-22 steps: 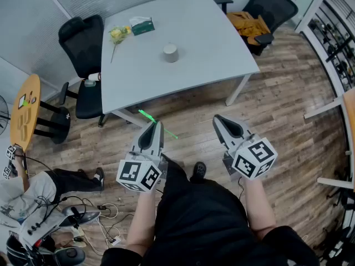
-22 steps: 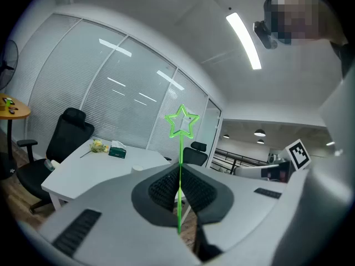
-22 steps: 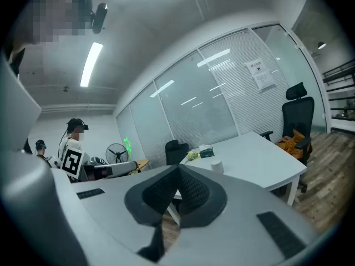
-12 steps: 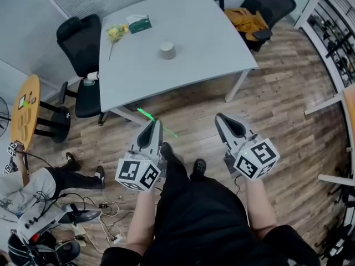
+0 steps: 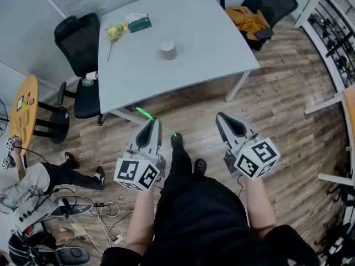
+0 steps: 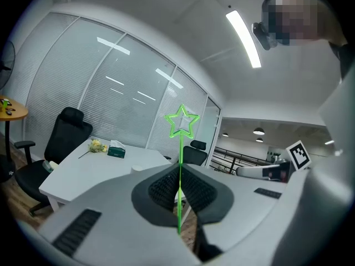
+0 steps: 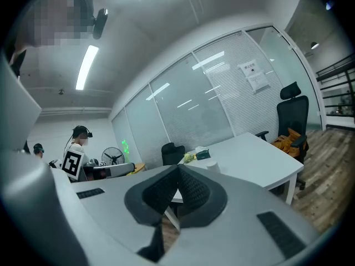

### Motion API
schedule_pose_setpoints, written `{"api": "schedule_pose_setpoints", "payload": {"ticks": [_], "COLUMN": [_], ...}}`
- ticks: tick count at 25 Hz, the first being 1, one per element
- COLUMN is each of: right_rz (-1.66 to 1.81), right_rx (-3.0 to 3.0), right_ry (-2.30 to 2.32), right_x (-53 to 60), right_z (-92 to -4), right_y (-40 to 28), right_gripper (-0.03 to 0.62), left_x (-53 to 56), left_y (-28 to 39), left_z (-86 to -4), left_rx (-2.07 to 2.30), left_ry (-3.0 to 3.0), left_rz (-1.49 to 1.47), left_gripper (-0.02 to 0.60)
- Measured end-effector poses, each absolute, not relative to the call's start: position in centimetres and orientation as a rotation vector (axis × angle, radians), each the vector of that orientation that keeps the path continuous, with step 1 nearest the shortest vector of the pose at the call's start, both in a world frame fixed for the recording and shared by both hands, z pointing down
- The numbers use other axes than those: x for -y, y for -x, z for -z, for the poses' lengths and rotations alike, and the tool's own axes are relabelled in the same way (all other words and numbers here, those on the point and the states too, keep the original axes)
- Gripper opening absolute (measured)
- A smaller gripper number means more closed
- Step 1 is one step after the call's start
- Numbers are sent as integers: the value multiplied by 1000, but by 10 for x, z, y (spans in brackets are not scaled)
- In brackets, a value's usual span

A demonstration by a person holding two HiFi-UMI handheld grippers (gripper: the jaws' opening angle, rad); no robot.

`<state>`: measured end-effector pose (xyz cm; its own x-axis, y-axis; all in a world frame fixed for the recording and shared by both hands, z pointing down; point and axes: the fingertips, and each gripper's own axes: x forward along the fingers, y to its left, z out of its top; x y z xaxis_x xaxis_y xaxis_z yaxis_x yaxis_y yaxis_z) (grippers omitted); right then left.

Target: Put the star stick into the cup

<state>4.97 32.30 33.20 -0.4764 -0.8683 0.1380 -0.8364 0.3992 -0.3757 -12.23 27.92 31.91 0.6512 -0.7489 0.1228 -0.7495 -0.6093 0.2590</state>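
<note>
Left tongs are pinched on the star stick, the two ribbed pads pressed against the thin green shaft from either side. In the left gripper view the stick runs straight up out of the left tongs, and its outlined star stands at the top, well clear of the tips. From the head view the stick lies slanted over the wooden floor, with the star end pointing toward the bench and the tail end near the person's black shoe.

Over on the other side, the right tongs are pressed together with nothing between them; the right gripper view shows those tongs meeting tip to tip. Both tongs are held low in front of the person, level with one another and well apart.

The cup, pale grey, sits upright near the middle of the bench, well apart from the stick. It shows small past each set of tips. Farther back on the bench lie a green tissue box and, beside it, yellow flowers.

A black office chair stands at the bench's left side. Another chair at the far right corner carries what looks like an orange-yellow garment.
</note>
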Motion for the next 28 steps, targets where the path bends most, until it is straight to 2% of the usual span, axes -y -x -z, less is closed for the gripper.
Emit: {"api": "schedule_pose_setpoints", "payload": {"ticks": [28], "right_rz": [672], "right_rx": [-2484], "right_ry": [1749], "right_x": [-148], "right_z": [-329], "right_y": [-20], "right_gripper": [9], "left_x": [-79], "left_y": [140], "left_z": [-332], "left_rx": [1019], "left_ry": [-2571], "left_rz": [78], "left_gripper": [3]}}
